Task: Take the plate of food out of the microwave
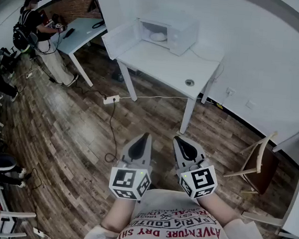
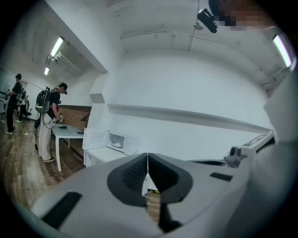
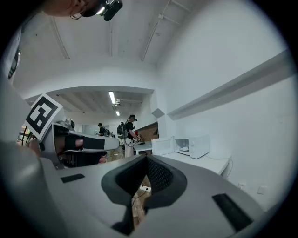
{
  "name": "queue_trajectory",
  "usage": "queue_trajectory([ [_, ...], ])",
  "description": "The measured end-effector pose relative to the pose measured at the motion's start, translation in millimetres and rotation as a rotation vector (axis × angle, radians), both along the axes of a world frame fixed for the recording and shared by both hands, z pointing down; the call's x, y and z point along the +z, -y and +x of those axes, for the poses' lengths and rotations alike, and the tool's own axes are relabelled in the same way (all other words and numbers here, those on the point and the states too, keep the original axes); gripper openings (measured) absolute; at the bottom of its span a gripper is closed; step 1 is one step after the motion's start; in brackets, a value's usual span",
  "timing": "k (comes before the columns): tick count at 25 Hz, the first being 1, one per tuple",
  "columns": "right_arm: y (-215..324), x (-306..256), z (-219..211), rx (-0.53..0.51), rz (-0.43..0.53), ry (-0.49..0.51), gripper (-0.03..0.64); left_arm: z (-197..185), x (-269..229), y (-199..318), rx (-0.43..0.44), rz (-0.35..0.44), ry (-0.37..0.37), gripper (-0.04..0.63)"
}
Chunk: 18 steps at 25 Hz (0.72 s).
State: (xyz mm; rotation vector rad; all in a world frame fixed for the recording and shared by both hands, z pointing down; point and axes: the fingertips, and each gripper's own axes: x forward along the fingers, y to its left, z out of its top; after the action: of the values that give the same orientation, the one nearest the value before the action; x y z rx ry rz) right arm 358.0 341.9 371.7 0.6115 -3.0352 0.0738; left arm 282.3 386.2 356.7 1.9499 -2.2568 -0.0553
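A white microwave [image 1: 165, 33] stands at the back of a white table [image 1: 165, 63], its door [image 1: 119, 39] swung open to the left. Inside lies a pale plate [image 1: 157, 37]; whatever is on it is too small to make out. Both grippers are held close to my body, well short of the table, over the wooden floor. My left gripper [image 1: 141, 137] is shut with nothing in it, and so is my right gripper [image 1: 181, 141]. The left gripper view shows the microwave [image 2: 118, 141] far beyond its closed jaws. In the right gripper view the microwave [image 3: 191, 145] is equally distant.
A power strip [image 1: 111, 100] and its cables lie on the floor in front of the table. A wooden chair [image 1: 258, 163] and another white table [image 1: 298, 183] stand at the right. A person [image 1: 39, 37] works at a further table at the back left.
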Motion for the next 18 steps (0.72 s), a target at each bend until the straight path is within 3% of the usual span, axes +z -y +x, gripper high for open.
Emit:
queue_trajectory([
  [18,8.7,5.9,-6.1,0.02,-0.03,-0.018,0.01,-6.2,8.1,8.3,0.002,-0.017,-0.022,0.006],
])
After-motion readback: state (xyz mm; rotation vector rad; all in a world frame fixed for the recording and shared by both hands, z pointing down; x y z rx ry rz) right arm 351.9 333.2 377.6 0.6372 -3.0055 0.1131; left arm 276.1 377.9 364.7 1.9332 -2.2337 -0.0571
